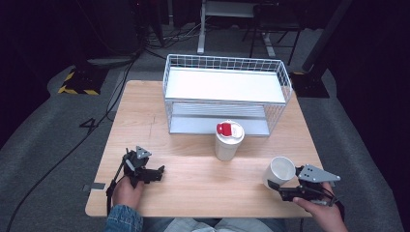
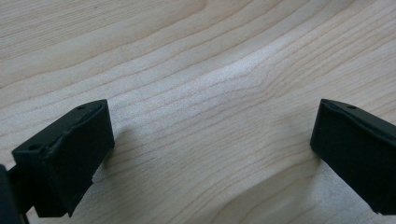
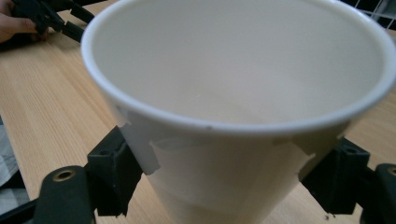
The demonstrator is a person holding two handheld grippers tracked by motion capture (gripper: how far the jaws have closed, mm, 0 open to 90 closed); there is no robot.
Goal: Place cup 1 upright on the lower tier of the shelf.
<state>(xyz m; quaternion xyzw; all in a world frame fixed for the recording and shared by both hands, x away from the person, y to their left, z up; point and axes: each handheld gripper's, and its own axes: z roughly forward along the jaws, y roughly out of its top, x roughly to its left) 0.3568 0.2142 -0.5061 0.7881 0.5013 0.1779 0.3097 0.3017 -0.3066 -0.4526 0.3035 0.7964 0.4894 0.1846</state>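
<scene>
1. My right gripper (image 3: 224, 182) view cuts off the white cup's (image 3: 233, 121) base at the bottom edge.
2. The wire basket's (image 1: 227, 94) lower shelf is partly hidden behind the lidded cup (image 1: 228, 140).

We see the table (image 1: 193, 183) brightly lit from overhead while the frame's edges fall dark; the white cup (image 3: 243, 107) looms soft and slightly blurred, and jaw shadows stay faint.
</scene>
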